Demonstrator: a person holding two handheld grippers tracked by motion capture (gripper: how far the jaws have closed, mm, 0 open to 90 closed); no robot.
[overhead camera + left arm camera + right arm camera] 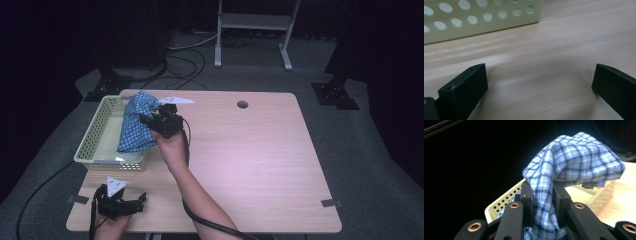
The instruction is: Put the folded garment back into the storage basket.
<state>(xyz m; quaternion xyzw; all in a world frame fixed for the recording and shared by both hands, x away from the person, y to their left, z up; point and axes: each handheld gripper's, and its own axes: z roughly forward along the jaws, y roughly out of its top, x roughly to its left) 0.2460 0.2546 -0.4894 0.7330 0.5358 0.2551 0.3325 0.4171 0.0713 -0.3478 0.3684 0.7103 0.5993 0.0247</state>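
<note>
Cloth [134,124], blue plaid, hangs over the perforated basket [95,131] at the desk's [260,155] far left, clenched in the right gripper [159,119]; the right gripper view confirms this. Left gripper [120,200], near left, fingers [465,87] spread, empty.

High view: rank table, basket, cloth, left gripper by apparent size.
1. Table, by far the largest.
2. Basket.
3. Cloth, somewhat smaller than the basket; it is held above it, nearer the camera, so that gap is unsure.
4. Left gripper, smallest.
</note>
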